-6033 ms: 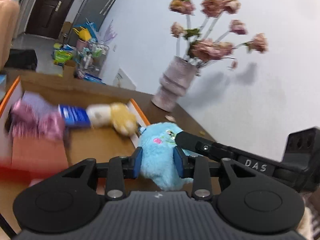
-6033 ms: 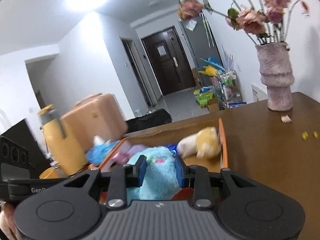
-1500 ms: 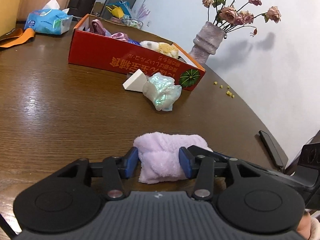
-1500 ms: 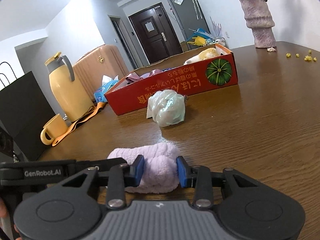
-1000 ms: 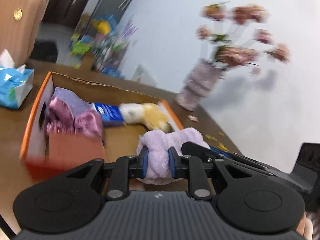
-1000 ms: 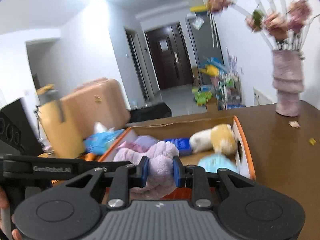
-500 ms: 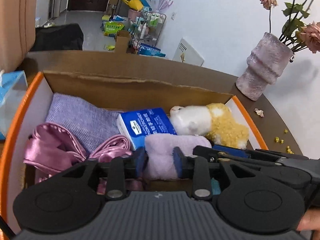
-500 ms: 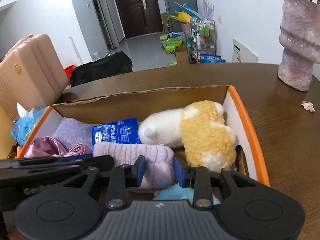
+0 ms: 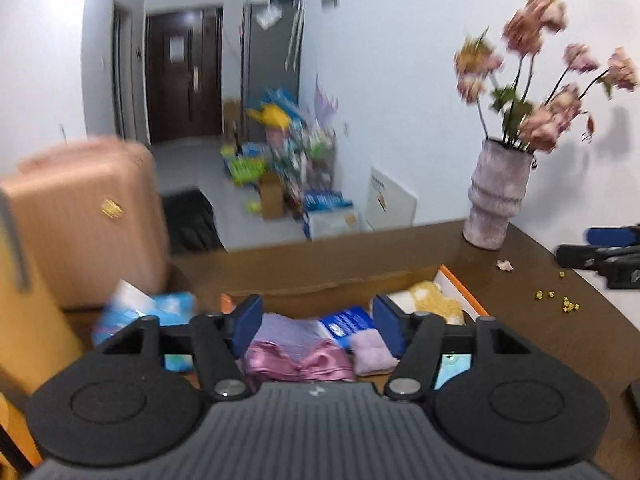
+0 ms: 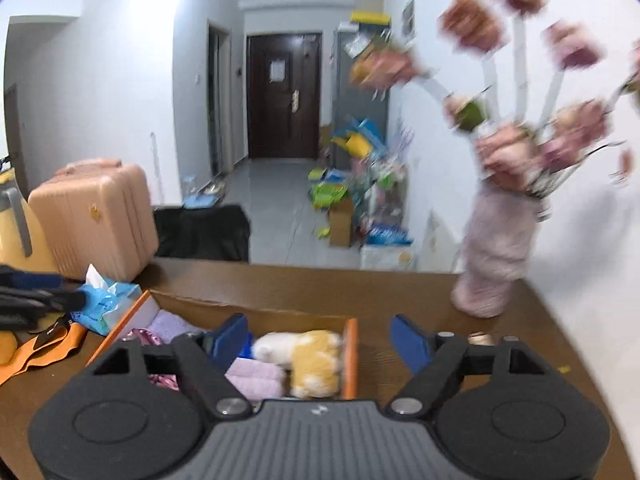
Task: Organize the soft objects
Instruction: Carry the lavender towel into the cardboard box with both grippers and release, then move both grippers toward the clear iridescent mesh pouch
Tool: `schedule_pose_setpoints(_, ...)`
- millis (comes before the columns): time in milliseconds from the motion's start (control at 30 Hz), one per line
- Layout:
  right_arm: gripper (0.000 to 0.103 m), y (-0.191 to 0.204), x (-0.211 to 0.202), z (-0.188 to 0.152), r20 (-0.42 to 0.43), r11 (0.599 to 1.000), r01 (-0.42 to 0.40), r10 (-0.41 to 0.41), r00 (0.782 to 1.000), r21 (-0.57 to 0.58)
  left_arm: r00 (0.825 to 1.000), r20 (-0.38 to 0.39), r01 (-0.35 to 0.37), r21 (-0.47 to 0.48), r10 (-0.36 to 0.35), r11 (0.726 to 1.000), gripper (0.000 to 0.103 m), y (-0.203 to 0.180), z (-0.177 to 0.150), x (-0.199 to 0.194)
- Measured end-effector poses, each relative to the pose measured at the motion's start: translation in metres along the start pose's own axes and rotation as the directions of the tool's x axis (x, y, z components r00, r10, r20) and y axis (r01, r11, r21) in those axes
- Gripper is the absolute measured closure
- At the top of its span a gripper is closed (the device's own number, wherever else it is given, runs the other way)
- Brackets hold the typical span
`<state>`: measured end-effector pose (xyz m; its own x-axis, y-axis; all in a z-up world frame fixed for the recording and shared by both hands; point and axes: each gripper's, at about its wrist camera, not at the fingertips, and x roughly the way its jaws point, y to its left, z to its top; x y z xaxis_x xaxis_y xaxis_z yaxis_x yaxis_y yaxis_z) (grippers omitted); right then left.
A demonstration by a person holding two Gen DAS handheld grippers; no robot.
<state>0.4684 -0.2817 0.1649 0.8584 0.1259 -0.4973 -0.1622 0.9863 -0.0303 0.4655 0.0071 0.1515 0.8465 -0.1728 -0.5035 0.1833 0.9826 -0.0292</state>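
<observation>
Half a second ago both my grippers pinched the rolled lilac fleece towel [image 9: 374, 351]; now it lies below them in the orange-rimmed cardboard box [image 9: 464, 294]. My left gripper [image 9: 316, 322] and right gripper [image 10: 320, 342] are opening, nothing between the jaws. Only the left view shows pink satin cloth [image 9: 298, 364] beside the towel; the right view shows the yellow-and-white plush toy [image 10: 306, 360] touching it.

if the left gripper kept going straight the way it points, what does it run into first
Probably the contents of the cardboard box: the left gripper, its empty jaws opening, points at the pink satin cloth and lilac towel. Depth is uncertain.
</observation>
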Motion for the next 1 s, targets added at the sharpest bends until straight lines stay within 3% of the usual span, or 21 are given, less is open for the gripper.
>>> schedule_pose_setpoints(167, 0.025, -0.005, -0.042, -0.008, 0.027, 0.999, -0.014, 0.013, 1.000, 0.031, 0.998, 0.049, -0.029, -0.024, 0.030, 0.999, 0.032, -0.003, 0.001, -0.047)
schedule_pose_setpoints(267, 0.025, 0.000, -0.072, -0.023, 0.085, 0.998, -0.048, 0.046, 0.995, 0.029, 0.994, 0.100, -0.047, -0.003, 0.047, 0.999, 0.027, -0.011, -0.013, -0.077)
schedule_pose_setpoints(333, 0.025, 0.007, -0.093, -0.040, 0.122, 0.998, -0.067, 0.064, 0.991, 0.020, 0.989, 0.139, -0.064, 0.030, 0.060, 0.997, 0.021, -0.019, -0.033, -0.099)
schedule_pose_setpoints(500, 0.025, 0.025, -0.151, -0.106, 0.168, 0.994, -0.106, 0.111, 0.979, -0.039, 0.986, 0.158, -0.075, 0.096, 0.059, 0.993, 0.021, -0.031, -0.105, -0.152)
schedule_pose_setpoints(667, 0.024, 0.045, -0.205, -0.195, 0.203, 0.986, -0.164, 0.165, 0.965, -0.023, 0.978, 0.207, -0.012, 0.040, 0.004, 0.999, 0.013, -0.035, -0.187, -0.208)
schedule_pose_setpoints(767, 0.024, 0.058, -0.226, -0.241, 0.206, 0.986, -0.164, 0.164, 0.965, -0.018, 0.981, 0.194, 0.023, 0.015, -0.026, 1.000, 0.011, -0.040, -0.231, -0.229)
schedule_pose_setpoints(867, 0.024, 0.064, -0.238, -0.276, 0.177, 0.982, -0.189, 0.182, 0.967, 0.025, 0.986, 0.163, 0.029, -0.024, -0.025, 0.999, 0.011, -0.041, -0.258, -0.238)
schedule_pose_setpoints(1000, 0.024, 0.067, -0.235, -0.292, 0.135, 0.980, -0.194, 0.186, 0.973, 0.049, 0.990, 0.133, 0.044, -0.055, -0.036, 0.998, 0.011, -0.039, -0.267, -0.233)
